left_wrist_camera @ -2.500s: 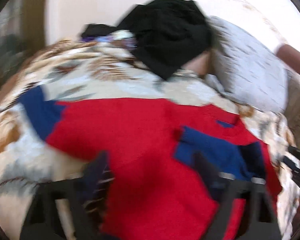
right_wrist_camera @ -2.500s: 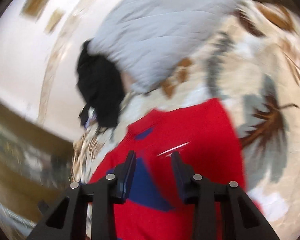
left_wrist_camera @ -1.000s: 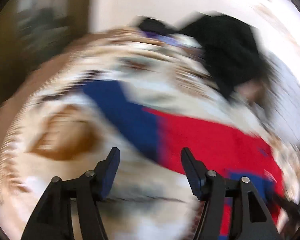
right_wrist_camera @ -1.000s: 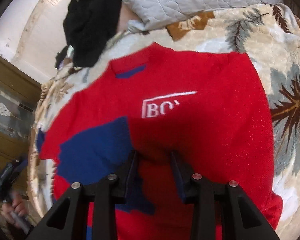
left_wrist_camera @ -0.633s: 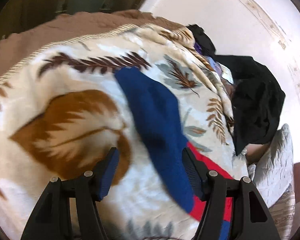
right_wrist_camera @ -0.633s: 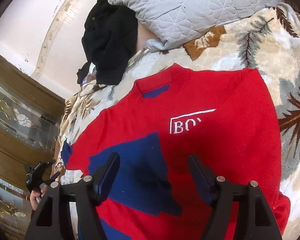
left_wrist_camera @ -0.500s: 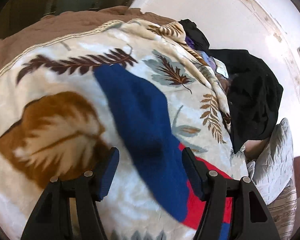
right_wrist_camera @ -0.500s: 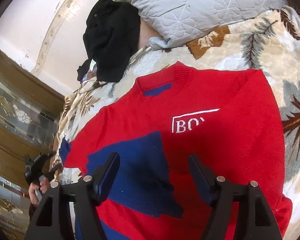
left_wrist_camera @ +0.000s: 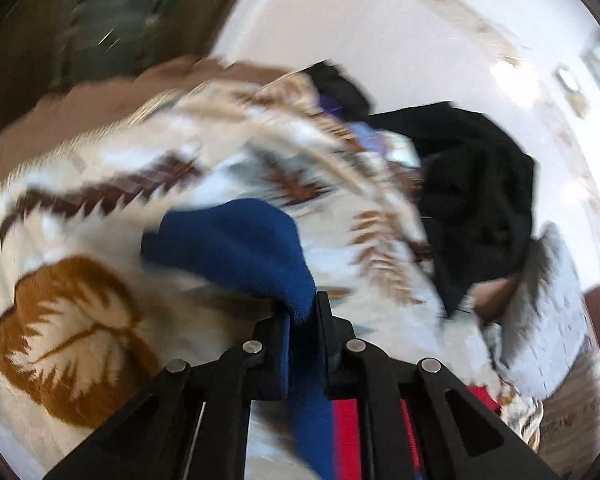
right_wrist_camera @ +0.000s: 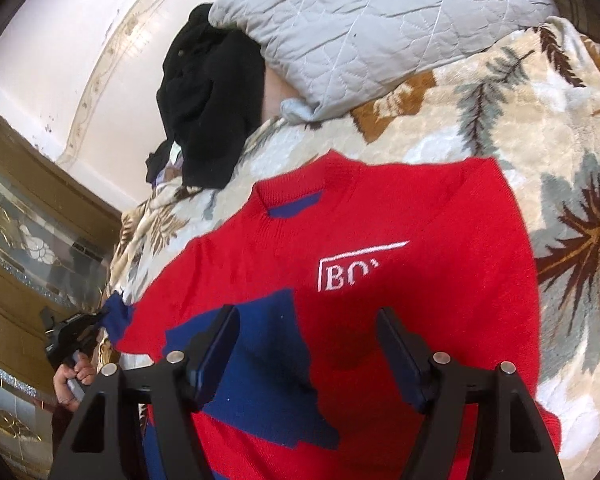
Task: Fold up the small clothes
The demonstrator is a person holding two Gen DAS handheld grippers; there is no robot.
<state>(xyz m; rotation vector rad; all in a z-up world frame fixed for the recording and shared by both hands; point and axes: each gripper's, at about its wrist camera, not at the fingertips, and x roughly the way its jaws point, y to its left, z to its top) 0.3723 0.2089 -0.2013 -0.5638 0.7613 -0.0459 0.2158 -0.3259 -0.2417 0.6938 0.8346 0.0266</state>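
A small red sweater [right_wrist_camera: 400, 300] with blue patches and white letters lies flat on a leaf-patterned blanket [right_wrist_camera: 500, 112]. My right gripper [right_wrist_camera: 306, 344] is open and hovers over the sweater's front, where a folded blue sleeve [right_wrist_camera: 260, 360] lies. My left gripper [left_wrist_camera: 301, 312] is shut on the other blue sleeve [left_wrist_camera: 236, 244] and lifts its cuff off the blanket [left_wrist_camera: 80, 320]. The left gripper also shows in the right wrist view [right_wrist_camera: 96, 318], at the sweater's far left edge, holding that sleeve end [right_wrist_camera: 118, 312].
A grey quilted pillow [right_wrist_camera: 380, 24] and a heap of black clothes [right_wrist_camera: 208, 92] lie at the head of the bed; the heap also shows in the left wrist view [left_wrist_camera: 476, 200]. A wooden cabinet with glass [right_wrist_camera: 24, 248] stands to the left.
My left gripper has closed on the blue sleeve and raised it. My right gripper opened about a second ago and stays over the sweater.
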